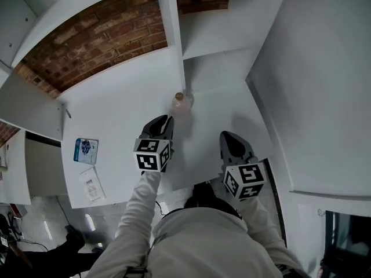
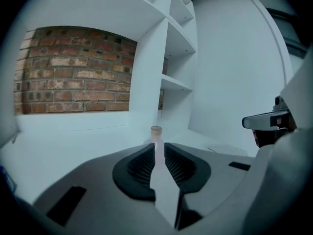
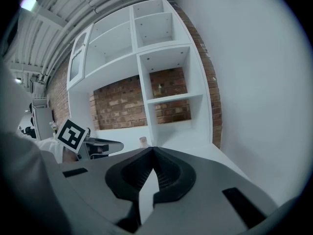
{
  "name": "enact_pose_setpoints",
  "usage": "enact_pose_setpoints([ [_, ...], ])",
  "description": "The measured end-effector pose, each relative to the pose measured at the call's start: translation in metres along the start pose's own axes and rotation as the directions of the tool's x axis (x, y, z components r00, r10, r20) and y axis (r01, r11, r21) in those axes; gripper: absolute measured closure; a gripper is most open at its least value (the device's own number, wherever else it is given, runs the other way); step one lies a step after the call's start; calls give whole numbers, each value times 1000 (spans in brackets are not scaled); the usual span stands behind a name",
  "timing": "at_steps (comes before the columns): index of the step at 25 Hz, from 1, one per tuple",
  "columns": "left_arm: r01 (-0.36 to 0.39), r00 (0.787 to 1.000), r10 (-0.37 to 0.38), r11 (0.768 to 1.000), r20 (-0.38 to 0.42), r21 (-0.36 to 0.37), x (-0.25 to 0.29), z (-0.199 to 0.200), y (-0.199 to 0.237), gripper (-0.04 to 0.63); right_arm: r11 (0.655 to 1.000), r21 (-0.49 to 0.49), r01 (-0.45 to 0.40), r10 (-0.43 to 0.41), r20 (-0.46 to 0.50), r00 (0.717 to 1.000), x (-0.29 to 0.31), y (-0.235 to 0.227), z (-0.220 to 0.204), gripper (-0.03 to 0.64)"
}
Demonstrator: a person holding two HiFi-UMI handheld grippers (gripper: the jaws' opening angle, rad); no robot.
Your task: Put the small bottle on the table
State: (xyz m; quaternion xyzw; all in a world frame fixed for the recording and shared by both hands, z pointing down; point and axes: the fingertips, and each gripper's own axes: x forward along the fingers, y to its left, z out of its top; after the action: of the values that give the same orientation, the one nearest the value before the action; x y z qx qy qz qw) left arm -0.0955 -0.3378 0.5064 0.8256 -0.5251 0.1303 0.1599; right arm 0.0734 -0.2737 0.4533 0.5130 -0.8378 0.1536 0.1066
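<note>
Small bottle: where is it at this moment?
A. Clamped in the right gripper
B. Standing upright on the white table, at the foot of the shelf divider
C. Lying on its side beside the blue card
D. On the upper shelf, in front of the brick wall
B: the small bottle stands upright on the table, at the foot of the shelf divider. The right gripper is shut with nothing between its jaws.

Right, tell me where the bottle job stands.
Looks done: the small bottle stands upright on the white table, beside the shelf divider. In hand: nothing; the left gripper sits just behind it, jaws narrowly apart, bottle beyond their tips. Left: probably only backing away.
</note>
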Motion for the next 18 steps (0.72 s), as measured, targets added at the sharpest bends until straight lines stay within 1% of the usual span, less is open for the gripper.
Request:
enact_pose_setpoints([
  [4, 2, 1000, -2, 1000, 6, -1, -24, -3, -3, 537, 1000, -9, -18, 18, -2, 1000, -1, 11, -2, 589],
  [13, -16, 999, 18, 998, 42, -56, -69, -6, -2, 552, 999, -28, -42, 42, 4, 999, -3, 29, -1, 589],
  [18, -23, 998, 26, 999, 54, -39, -92, -9, -3, 560, 998, -32, -59, 59, 3, 998, -5, 44, -4, 589],
])
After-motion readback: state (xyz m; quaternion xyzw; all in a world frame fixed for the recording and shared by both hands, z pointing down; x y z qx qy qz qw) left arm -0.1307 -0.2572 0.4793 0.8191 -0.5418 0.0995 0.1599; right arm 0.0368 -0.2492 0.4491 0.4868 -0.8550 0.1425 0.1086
